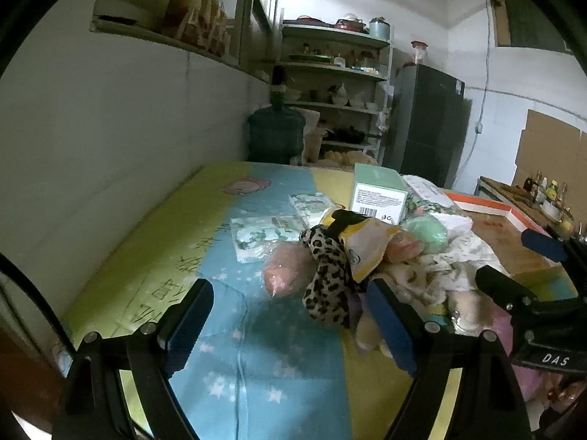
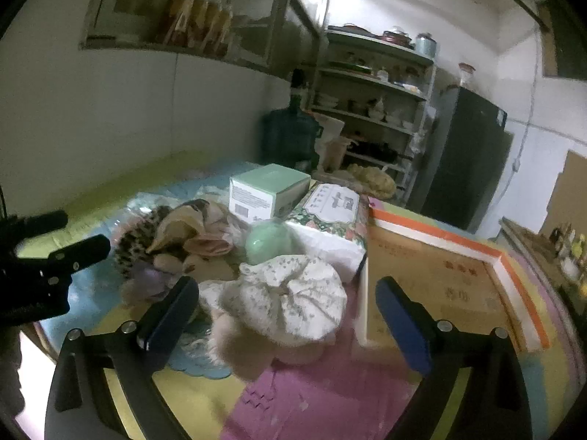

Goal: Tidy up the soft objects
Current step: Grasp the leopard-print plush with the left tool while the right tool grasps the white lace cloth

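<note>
My left tool [image 1: 290, 324] gapes wide over the table [image 1: 154, 256], holding nothing. A leopard scrunchie [image 1: 326, 278] tops the soft pile beside it. My right tool [image 2: 288, 315] stands wide around a white floral scrunchie [image 2: 293, 300], pads apart from it. Rightward, the flat orange-rimmed box [image 2: 440, 275] looks empty.

A mint-green carton [image 2: 269, 192] with a barcode label stands on the surface [image 1: 154, 242], which is covered in a yellow, blue and pink mat. Just beside the carton lies a floral-printed tissue pack [image 2: 330, 220]. A shallow cardboard tray [image 2: 440, 286] with an orange and white rim sits at the right. Behind, a large blue water jug [image 1: 276, 135] stands by the wall, next to an open shelf rack [image 1: 337, 73] crowded with bowls and pots. A dark refrigerator [image 1: 429, 128] stands beside the rack. Jars [image 2: 198, 18] of orange contents line a wall cabinet.
</note>
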The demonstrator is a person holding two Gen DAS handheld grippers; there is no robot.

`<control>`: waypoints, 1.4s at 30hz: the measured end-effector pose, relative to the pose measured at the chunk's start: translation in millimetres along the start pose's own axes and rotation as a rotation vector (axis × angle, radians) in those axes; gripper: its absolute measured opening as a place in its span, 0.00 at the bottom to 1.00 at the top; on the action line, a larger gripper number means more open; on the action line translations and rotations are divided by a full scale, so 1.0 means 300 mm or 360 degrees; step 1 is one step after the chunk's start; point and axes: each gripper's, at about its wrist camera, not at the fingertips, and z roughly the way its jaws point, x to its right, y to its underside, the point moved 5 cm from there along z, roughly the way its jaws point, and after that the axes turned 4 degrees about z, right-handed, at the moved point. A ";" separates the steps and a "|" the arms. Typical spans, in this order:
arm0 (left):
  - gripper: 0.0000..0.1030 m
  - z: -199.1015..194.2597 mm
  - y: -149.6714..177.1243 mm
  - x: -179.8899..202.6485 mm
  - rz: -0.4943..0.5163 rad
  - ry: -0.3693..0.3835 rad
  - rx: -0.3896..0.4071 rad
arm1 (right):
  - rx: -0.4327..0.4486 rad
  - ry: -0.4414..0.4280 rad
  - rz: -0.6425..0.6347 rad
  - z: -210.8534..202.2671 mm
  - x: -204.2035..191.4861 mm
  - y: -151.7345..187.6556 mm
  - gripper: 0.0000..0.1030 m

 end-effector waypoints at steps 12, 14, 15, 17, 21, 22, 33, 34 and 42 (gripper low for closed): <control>0.67 0.137 -0.003 0.044 0.0052 0.0159 -0.0098 | -0.0155 -0.0202 0.0050 0.098 0.007 0.033 0.47; 0.63 0.146 -0.006 0.044 0.0053 0.0165 -0.0097 | -0.0157 -0.0219 0.0061 0.099 0.007 0.032 0.41; 0.61 0.147 -0.007 0.044 0.0047 0.0168 -0.0097 | -0.0160 -0.0228 0.0072 0.099 0.010 0.033 0.40; 0.40 0.149 -0.010 0.036 0.0035 0.0153 -0.0095 | -0.0161 -0.0235 0.0090 0.101 0.017 0.033 0.34; 0.19 0.142 -0.013 0.020 0.0047 0.0148 -0.0080 | -0.0163 -0.0238 0.0120 0.100 0.025 0.029 0.26; 0.15 0.137 -0.015 0.018 0.0047 0.0154 -0.0076 | -0.0164 -0.0240 0.0127 0.096 0.029 0.028 0.25; 0.00 0.037 -0.049 -0.020 0.0028 0.0108 0.0026 | -0.0117 -0.0271 0.0195 0.043 0.057 -0.001 0.17; 0.00 0.027 -0.054 -0.022 0.0030 0.0104 0.0033 | -0.0114 -0.0272 0.0196 0.043 0.055 -0.004 0.16; 0.07 0.022 -0.062 0.014 0.0087 0.0175 0.0036 | -0.0094 -0.0285 0.0204 0.025 0.059 -0.019 0.15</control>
